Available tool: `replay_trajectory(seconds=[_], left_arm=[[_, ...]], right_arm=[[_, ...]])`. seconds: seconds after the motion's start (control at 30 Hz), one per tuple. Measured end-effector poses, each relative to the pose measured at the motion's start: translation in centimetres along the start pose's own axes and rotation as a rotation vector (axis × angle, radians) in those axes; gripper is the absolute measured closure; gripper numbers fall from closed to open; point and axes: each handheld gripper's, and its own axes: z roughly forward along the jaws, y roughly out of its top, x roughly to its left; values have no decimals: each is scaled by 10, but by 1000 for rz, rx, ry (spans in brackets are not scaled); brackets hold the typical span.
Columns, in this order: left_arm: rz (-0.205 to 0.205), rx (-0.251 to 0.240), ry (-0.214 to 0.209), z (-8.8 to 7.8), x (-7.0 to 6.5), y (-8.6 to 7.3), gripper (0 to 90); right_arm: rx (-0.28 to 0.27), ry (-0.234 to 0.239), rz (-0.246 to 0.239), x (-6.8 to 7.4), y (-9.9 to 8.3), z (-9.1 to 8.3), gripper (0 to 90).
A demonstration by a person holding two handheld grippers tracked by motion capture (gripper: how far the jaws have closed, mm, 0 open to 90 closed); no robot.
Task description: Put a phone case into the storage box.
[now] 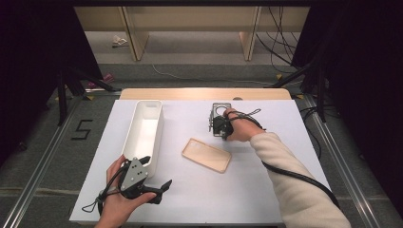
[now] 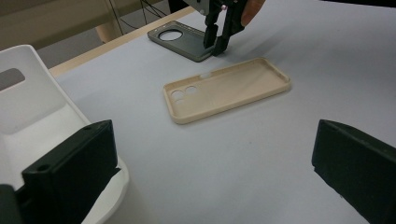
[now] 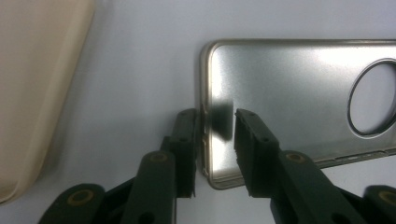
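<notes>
A grey metallic phone case with a round camera hole lies flat at the back of the white table. My right gripper points down at its near corner. Its jaws straddle the case's rim, one outside against the edge, the other inside with a small gap, so it is open. A beige phone case lies inner side up in the middle of the table. Near the front left, my left gripper is wide open and holds nothing.
A long white bin stands at the left, right beside the left gripper's jaw. The white table top ends at a wooden strip at the back. Cables and stands lie on the floor beyond.
</notes>
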Motion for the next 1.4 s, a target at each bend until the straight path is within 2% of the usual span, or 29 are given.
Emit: replay_trajectory(seconds=[0.23,0.3,0.6,1.2,1.37,1.4], left_arm=[[-2,0,-2,0,0,0,0],[-2,0,-4,0,-1,0,0],[3,2,-7,0,-1,0,0],[3,1,-7,0,-2,0,0],[2,1,-6,0,-2,0,0],[4,1,-5,0,-1,0,0]], right_arm=[[4,11,-20,1,2,1,773],[19,18,-32,1,2,0,803],[23,32,-2,3,3,0,851],[23,29,-7,3,3,0,873],[10,30,-2,4,1,-2,879],[-5,30,0,4,1,-1,880]])
